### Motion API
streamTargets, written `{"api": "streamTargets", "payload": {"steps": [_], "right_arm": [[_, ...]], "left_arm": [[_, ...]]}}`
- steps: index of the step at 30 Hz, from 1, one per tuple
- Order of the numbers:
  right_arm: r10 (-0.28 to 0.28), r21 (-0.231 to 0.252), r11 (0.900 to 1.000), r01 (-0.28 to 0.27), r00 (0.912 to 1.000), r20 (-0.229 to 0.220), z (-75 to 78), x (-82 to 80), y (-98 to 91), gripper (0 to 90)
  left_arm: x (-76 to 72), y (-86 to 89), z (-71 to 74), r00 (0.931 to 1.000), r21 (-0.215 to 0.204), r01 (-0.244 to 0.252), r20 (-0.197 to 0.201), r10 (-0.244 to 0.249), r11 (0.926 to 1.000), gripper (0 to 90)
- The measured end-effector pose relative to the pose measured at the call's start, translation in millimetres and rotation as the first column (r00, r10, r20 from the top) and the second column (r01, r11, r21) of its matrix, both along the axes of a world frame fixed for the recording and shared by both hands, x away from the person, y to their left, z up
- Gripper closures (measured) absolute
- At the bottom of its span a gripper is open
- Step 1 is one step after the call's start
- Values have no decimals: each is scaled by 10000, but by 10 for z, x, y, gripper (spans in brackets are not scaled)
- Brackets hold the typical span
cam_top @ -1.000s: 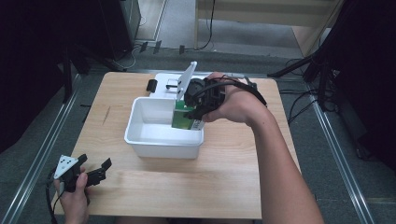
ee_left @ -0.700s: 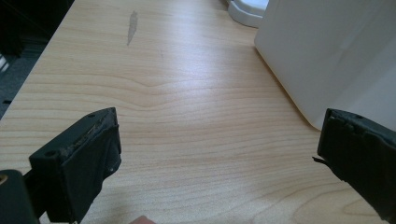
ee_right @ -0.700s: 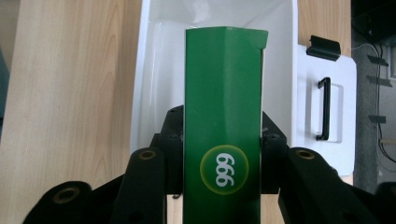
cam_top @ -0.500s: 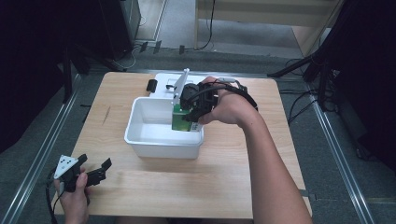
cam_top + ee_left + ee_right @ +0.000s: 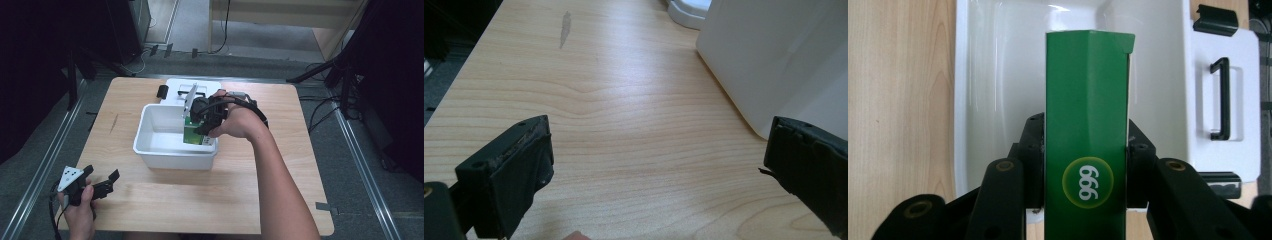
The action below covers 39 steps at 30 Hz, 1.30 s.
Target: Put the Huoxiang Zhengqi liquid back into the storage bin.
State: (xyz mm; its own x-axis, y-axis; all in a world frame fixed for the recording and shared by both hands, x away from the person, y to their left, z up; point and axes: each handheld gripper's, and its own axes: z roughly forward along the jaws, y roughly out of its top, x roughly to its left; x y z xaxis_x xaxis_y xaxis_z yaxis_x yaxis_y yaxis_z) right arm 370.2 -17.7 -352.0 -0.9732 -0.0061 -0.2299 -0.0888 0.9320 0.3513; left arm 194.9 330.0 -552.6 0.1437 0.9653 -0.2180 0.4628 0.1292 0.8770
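Right tool point(image 5: 202, 131) clamps green box point(image 5: 196, 136) inside white bin point(image 5: 150, 150); left tool point(image 5: 102, 182) — wide, unladen.

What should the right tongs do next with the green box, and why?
Probably lower it a little further, then let go. The right tongs are shut on the green box, which sits upright inside the white tub, seemingly not yet on its floor.

Green carton point(image 5: 1085, 145) with a yellow-ringed "999" badge, upright inside the white bin point(image 5: 152, 142), at its right wall.
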Motion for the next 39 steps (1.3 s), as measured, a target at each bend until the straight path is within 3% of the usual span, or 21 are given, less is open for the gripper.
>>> {"api": "streamTargets", "payload": {"steps": [17, 21, 29, 36, 39], "right_arm": [[-71, -519, 9986, 64, 9999, -146, -381, 54, 108, 630], [-194, -164, 9997, 191, 9996, -181, -379, 72, 113, 635], [-536, 52, 9985, 538, 9983, -209, -375, 81, 89, 600], [-1275, 711, 9890, 1300, 9911, -382, -300, 93, 4, 505], [-1633, 1098, 9796, 1685, 9851, -547, -266, 86, -34, 444]], "left_arm": [[1, 5, -1, 10000, -39, 17, 2, -17, 10000, 1], [2, 5, -2, 10000, -47, 15, 11, -15, 10000, 1], [2, 5, -2, 10000, -46, 12, 7, -12, 10000, 1], [3, 4, -2, 10000, -34, 8, -1, -8, 10000, 1], [3, 4, -2, 10000, -31, 16, 1, -16, 10000, 1]]}}
